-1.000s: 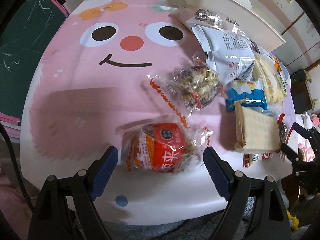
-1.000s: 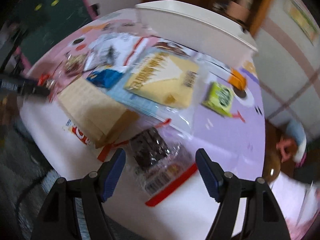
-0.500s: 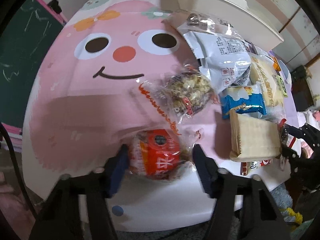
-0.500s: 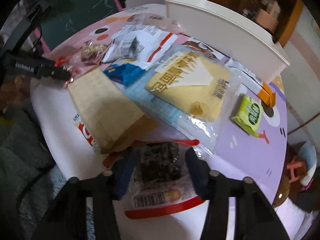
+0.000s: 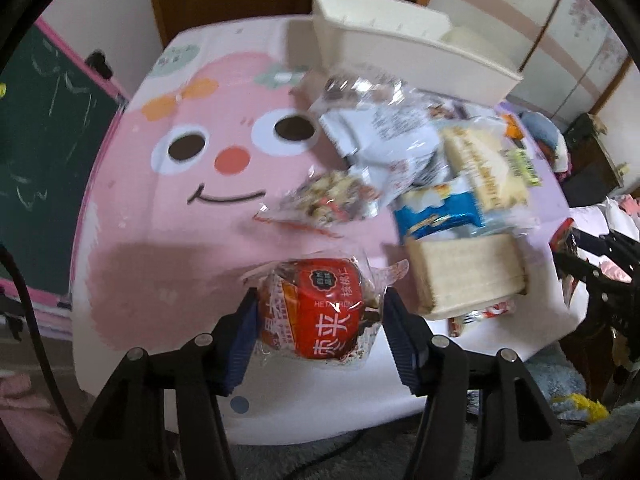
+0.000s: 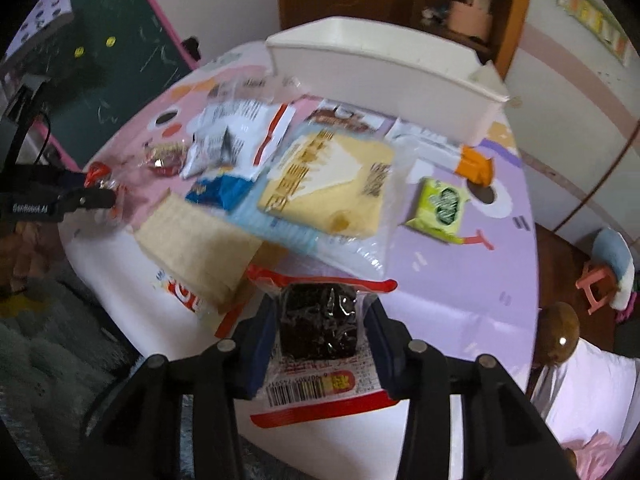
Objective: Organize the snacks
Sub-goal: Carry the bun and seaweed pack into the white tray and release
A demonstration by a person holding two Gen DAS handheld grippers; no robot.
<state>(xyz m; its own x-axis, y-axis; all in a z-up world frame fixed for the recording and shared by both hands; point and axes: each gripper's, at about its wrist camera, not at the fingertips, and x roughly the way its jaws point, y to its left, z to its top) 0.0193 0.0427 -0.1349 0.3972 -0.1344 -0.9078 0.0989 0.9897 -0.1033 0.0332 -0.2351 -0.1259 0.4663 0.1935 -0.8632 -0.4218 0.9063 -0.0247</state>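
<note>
My left gripper grips a red wrapped snack, and its blue pads are still closing on the crinkled wrapper. The pack hangs a little above the pink cartoon tablecloth near the front edge. My right gripper holds a dark brownie-like snack in a clear wrapper with a red border. Its jaws are also closing on the pack, which is raised off the purple part of the cloth. A white bin stands at the far side of the table.
Between the grippers and the bin lie a nut-mix pack, a white bag, a blue pack, a beige cracker pack, a large yellow cake pack and a small green pack. A chalkboard stands at the left.
Both grippers went from wide open around their snacks to closed on them. Both have since risen, lifting the red pack and the dark pack off the cloth.
</note>
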